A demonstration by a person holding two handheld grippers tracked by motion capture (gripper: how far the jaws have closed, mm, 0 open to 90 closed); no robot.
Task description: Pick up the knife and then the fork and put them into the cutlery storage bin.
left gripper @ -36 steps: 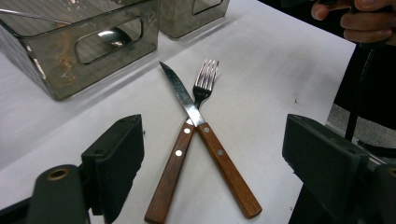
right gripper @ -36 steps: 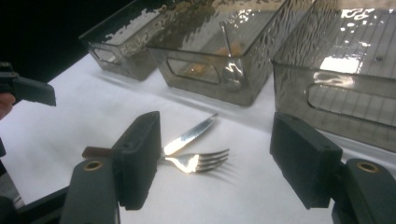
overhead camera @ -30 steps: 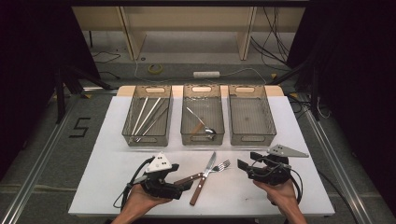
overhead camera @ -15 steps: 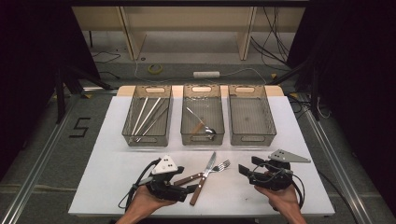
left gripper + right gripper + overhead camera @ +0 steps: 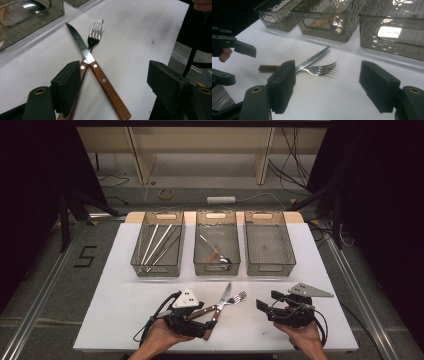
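On the white table [image 5: 125, 320], open left gripper [image 5: 113, 82] hides the fork [image 5: 96, 32] handle (knife [image 5: 100, 75] crossing it); right gripper [image 5: 328, 85] open too.

Black numeral "5" [image 5: 85, 256] marked on grey floor left of worktop [image 5: 125, 285], seen in high view. No other readable text, label or brand anywhere.

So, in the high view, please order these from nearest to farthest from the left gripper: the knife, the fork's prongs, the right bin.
1. Knife: beside the left gripper, handle at its fingers.
2. Fork's prongs: a little farther right.
3. Right bin: far side, at the right.
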